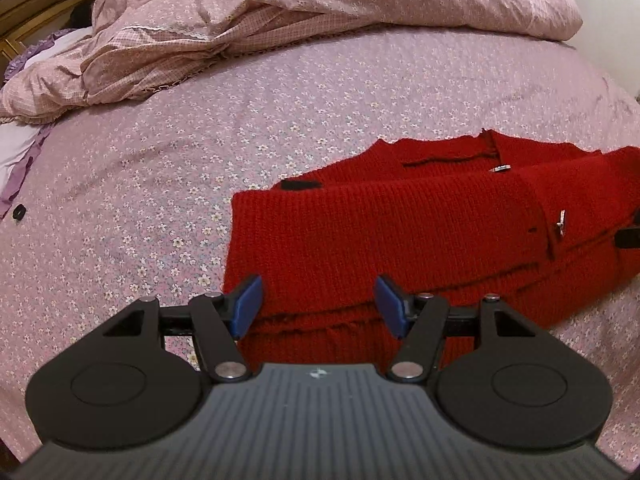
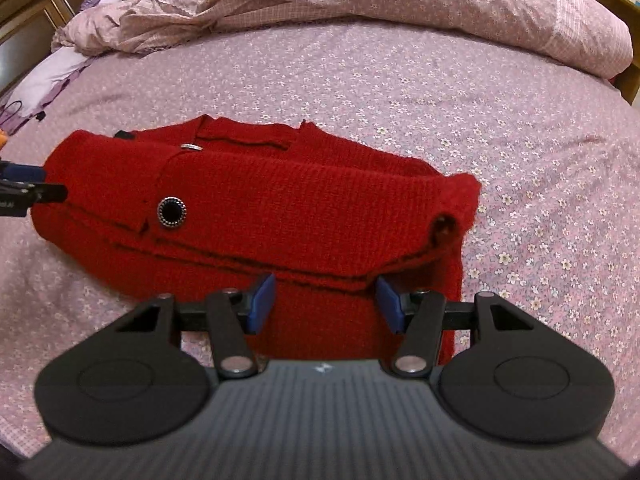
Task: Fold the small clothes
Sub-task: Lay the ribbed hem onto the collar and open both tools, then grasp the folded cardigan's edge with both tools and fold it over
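No brand or readable writing shows anywhere; the only mark is a small pale emblem on each gripper's ribbed grey body, too small to make out. The left gripper (image 1: 318, 304) tilts down over the near left end of a red knitted cardigan (image 1: 400, 232), its blue pads (image 1: 247, 305) standing apart with only the folded hem edges lying below them and nothing pinched. The cardigan lies folded into a band on the floral bedsheet (image 1: 200, 152), with a crumpled pink duvet (image 1: 280, 16) heaped behind it. The left wrist view alone shows a small black thing (image 1: 18, 212) on the sheet far to the left, a black tab (image 1: 300, 185) at the garment's shoulder, and the buttons edge-on. The right gripper (image 2: 326, 302) likewise points down at the near right part of the cardigan (image 2: 300, 200), pads (image 2: 262, 300) apart and empty above the stacked hem layers. Only the right wrist view shows a round black button with a beaded silver rim (image 2: 171, 212) face-on, a sleeve opening (image 2: 446, 232) at the right end, and the other gripper's tip (image 2: 28, 188) just beside the garment's left end
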